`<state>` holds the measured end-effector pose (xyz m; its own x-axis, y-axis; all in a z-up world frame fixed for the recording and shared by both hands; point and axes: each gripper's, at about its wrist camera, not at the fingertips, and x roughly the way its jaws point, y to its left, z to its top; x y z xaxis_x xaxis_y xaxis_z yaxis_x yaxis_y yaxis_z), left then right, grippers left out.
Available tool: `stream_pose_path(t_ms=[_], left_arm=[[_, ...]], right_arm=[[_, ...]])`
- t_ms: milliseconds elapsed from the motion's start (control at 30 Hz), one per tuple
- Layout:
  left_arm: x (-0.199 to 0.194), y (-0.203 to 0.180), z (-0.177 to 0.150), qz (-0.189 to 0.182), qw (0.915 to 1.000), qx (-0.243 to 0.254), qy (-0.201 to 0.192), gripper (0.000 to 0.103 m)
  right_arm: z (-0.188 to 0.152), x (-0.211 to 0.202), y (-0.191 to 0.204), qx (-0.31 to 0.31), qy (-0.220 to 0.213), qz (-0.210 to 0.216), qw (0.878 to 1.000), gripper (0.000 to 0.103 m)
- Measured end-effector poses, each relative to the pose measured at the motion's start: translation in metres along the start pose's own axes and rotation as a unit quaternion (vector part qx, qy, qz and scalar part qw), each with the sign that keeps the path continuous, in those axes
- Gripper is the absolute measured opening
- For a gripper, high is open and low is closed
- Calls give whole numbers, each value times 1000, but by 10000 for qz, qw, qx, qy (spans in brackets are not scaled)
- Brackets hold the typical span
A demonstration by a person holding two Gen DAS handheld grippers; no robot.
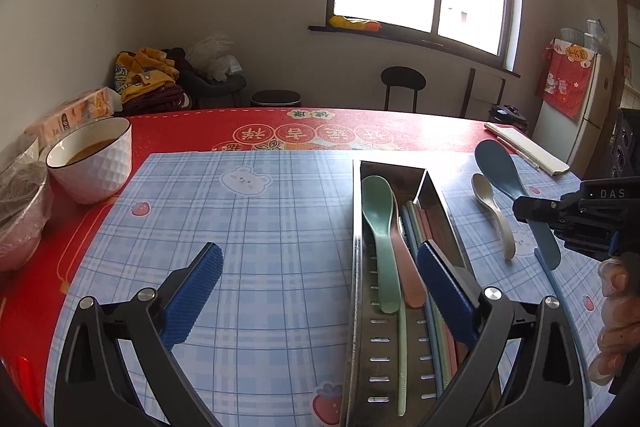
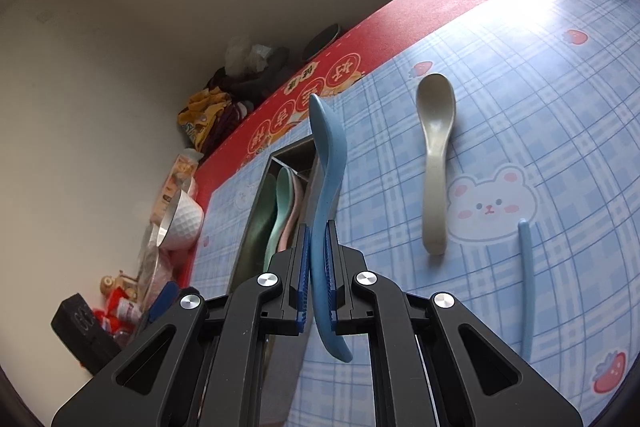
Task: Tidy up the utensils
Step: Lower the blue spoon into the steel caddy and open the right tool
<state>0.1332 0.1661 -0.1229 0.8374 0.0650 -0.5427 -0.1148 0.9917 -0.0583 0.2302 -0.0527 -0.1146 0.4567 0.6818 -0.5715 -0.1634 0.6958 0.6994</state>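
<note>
A steel utensil tray (image 1: pixel 356 227) lies on the blue plaid mat, holding a green spoon (image 1: pixel 378 219) and a pink spoon (image 1: pixel 410 275) in one compartment and coloured chopsticks (image 1: pixel 420 227) in the other. My left gripper (image 1: pixel 320 255) is open, with nothing held; its right finger hangs over the tray. My right gripper (image 2: pixel 319 227) is shut on the handle of a blue spoon (image 2: pixel 326 155), lifted edge-on just right of the tray (image 2: pixel 256 219). A beige spoon (image 2: pixel 434 155) and a blue chopstick (image 2: pixel 526 287) lie on the mat to the right.
A white bowl (image 1: pixel 94 163) of brown liquid, a plastic-wrapped bowl (image 1: pixel 20 211) and a tissue box (image 1: pixel 76 111) crowd the table's left edge. A folded cream cloth with a pen (image 1: pixel 528 151) lies far right. A person's fingers (image 1: pixel 616 307) grip the right tool.
</note>
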Motion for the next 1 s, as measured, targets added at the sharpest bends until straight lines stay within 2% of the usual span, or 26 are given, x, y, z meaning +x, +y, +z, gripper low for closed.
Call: stream_pose_path(t_ms=[167, 433, 700, 1000], left_arm=[[3, 7, -1, 100, 9998, -130, 83, 96], [2, 41, 2, 66, 9957, -920, 88, 97], [0, 38, 3, 54, 9963, -849, 92, 97], [2, 38, 3, 24, 9962, -863, 138, 97]], right_arm=[[-4, 28, 28, 96, 334, -183, 9992, 7], [-19, 70, 50, 188, 711, -435, 9963, 7], [-21, 87, 51, 278, 797, -652, 9943, 8], [-21, 91, 50, 198, 865, -598, 9943, 9]])
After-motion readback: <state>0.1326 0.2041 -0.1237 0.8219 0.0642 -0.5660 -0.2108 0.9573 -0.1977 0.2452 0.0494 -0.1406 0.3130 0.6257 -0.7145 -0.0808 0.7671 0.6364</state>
